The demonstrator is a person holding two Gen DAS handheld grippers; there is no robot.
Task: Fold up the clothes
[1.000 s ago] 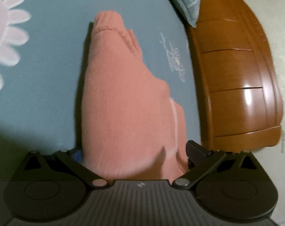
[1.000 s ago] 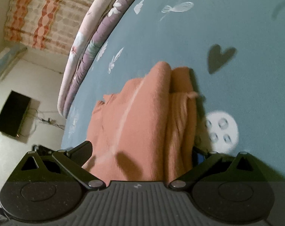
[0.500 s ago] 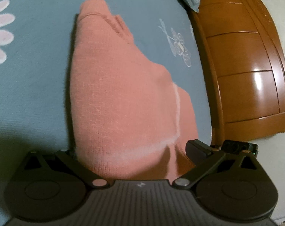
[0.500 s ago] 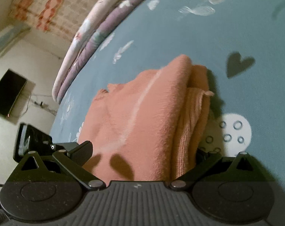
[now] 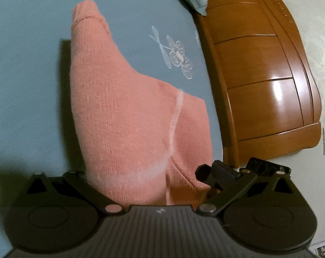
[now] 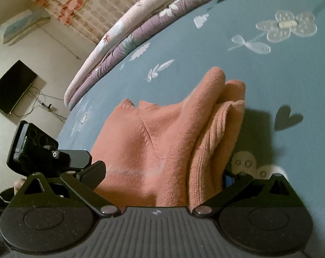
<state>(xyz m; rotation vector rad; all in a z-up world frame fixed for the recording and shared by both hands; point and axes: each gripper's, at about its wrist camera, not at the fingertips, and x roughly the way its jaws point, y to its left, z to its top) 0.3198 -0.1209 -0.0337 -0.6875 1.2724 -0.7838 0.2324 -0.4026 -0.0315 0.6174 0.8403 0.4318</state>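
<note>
One sweater (image 5: 128,116) and two grippers are in view. The sweater is salmon-pink knit with a pale stripe, bunched into thick folds, its ribbed cuff up, on the blue flowered bed (image 5: 29,68). The left gripper (image 5: 145,172) and the right gripper (image 6: 160,172) each have the cloth between their jaws, which stand wide apart; whether they pinch it I cannot tell.
</note>
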